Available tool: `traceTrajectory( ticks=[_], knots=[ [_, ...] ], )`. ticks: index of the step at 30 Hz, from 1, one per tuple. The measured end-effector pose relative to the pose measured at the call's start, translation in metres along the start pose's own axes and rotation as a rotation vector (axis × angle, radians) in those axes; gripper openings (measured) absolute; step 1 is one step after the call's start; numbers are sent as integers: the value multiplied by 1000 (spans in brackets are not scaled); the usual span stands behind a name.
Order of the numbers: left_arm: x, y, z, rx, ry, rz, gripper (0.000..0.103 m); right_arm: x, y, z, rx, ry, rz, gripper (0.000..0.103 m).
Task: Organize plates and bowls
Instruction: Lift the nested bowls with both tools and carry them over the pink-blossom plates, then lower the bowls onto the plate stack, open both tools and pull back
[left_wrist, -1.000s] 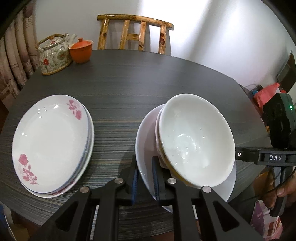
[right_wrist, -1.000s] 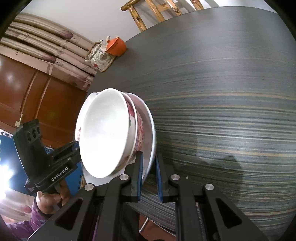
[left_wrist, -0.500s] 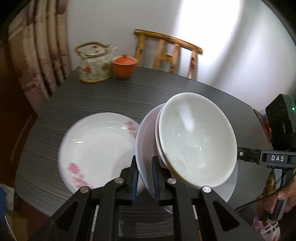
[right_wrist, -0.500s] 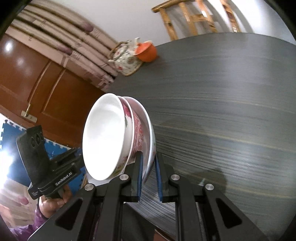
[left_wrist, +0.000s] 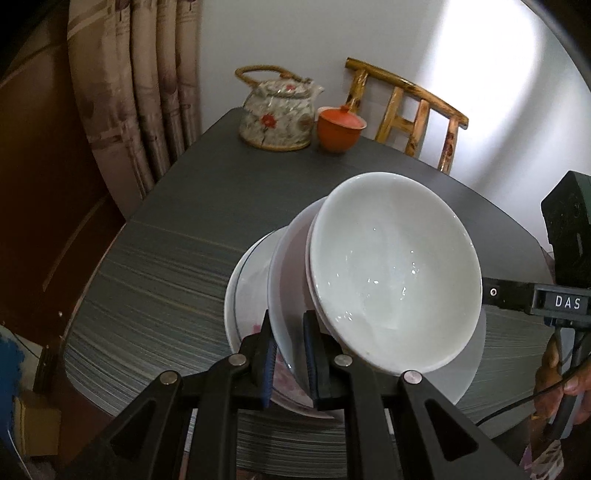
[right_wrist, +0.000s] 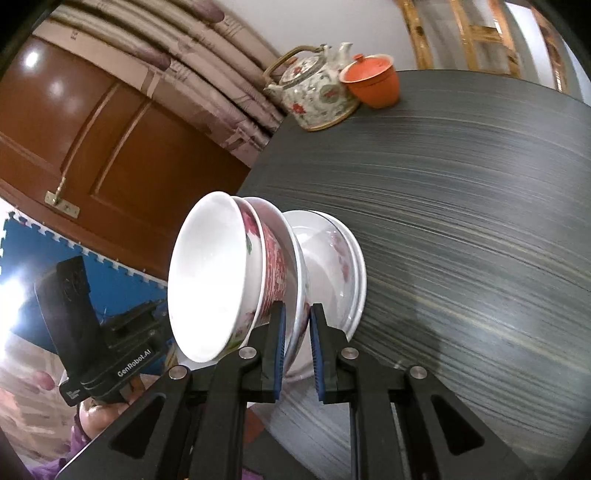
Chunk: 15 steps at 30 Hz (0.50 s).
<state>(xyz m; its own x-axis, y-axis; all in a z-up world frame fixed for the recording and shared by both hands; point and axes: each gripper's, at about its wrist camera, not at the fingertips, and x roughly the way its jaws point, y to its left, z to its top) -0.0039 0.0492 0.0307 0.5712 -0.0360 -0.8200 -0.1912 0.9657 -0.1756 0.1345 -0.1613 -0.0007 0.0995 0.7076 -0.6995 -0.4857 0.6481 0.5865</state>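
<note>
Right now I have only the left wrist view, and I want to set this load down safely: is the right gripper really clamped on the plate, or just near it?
Observer: Clamped. The right wrist view shows the right gripper shut on the rim of the carried plate.
Operator: What do the bowls look like from outside?
Observer: The lower bowl has a red pattern on its outer wall. The top bowl nests inside it.
Operator: And the plates on the table?
Observer: Seen side-on, the resting plates lie just beyond the carried plate. I cannot tell whether they touch.
</note>
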Motion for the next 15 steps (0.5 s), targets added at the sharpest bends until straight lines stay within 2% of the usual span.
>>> traceTrajectory(
  ticks=[8, 15],
  knots=[
    [17, 8, -5, -3, 26, 0, 12, 22, -8, 2, 12, 32, -10, 14],
    [19, 10, -3, 8, 8, 18, 12, 32, -12, 3, 18, 37, -4, 14]
  ],
)
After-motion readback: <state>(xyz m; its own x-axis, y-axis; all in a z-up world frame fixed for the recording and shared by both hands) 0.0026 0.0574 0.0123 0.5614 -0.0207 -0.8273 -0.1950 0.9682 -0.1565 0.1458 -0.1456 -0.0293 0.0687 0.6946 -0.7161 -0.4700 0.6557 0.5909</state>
